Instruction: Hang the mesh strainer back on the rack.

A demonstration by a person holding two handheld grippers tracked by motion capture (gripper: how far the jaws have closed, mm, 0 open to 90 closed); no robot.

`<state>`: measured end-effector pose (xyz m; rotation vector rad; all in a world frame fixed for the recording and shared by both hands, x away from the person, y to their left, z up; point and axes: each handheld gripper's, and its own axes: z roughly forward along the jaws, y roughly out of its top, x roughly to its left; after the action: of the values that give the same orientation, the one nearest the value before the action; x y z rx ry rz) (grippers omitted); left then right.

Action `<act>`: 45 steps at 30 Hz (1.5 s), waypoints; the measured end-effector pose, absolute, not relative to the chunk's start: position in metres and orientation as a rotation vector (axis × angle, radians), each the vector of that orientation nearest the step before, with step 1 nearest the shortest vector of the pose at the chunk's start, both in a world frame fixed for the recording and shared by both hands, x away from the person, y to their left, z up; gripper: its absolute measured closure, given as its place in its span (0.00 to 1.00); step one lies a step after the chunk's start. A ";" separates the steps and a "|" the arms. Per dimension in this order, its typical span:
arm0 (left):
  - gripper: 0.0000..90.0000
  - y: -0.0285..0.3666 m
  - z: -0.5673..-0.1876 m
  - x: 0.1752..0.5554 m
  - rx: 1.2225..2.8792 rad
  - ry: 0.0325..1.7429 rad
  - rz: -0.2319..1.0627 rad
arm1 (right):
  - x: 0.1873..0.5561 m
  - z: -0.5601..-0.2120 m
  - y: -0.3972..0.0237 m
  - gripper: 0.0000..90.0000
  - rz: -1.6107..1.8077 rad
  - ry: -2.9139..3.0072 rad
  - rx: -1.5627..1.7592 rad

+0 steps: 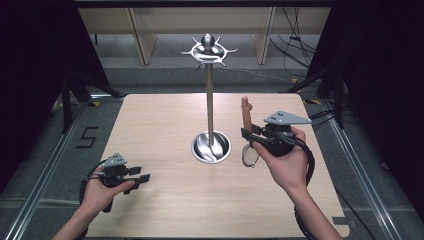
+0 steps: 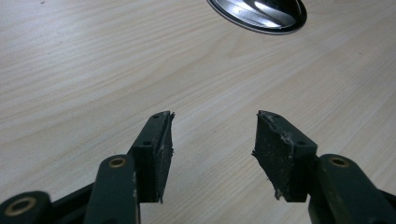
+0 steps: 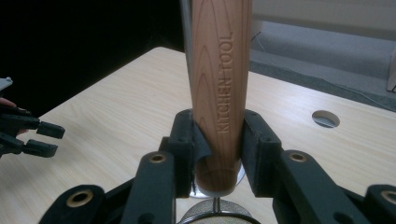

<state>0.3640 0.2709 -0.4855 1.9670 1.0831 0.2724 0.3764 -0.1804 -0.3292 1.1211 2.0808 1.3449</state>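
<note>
The right claw (image 3: 218,154) is clamped on the wooden handle (image 3: 219,88) of a small kitchen strainer, both pads pressing its sides near the lower end, just above the metal collar where the wire mesh ring (image 1: 249,155) hangs below. In the high view the right claw (image 1: 248,134) holds the handle (image 1: 245,114) upright, just to the right of the steel hanging stand (image 1: 209,100), level with the stand's round dish base (image 1: 211,147) and well below its crown of hooks (image 1: 208,50). The likely step is to lift the strainer and hang it on one of those hooks. To do that well, the grip should stay firm and square on the handle, since the smooth round wood could swivel between the pads; the lift should go straight up beside the pole, clear of it, until the top of the handle reaches hook height, and only then move in toward the nearest hook. Whether the handle's top has a hole or loop cannot be told from here, so the approach should be slow. The left claw (image 2: 212,149) stands open with nothing between its pads, low over the table (image 1: 165,200) to the near left of the stand's base, well apart from it, and can stay there.
</note>
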 end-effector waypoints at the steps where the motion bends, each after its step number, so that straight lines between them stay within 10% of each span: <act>1: 0.51 0.270 -0.485 0.363 1.963 1.088 0.280 | 0.376 -0.328 -0.178 0.76 1.358 2.076 1.150; 45: 0.51 0.271 -0.485 0.364 1.968 1.083 0.266 | 0.387 -0.296 -0.160 0.76 1.397 2.035 1.059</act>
<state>0.3642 0.2708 -0.4854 1.9682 1.0827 0.2660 0.3871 -0.1601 -0.2957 1.0594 2.0347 1.3969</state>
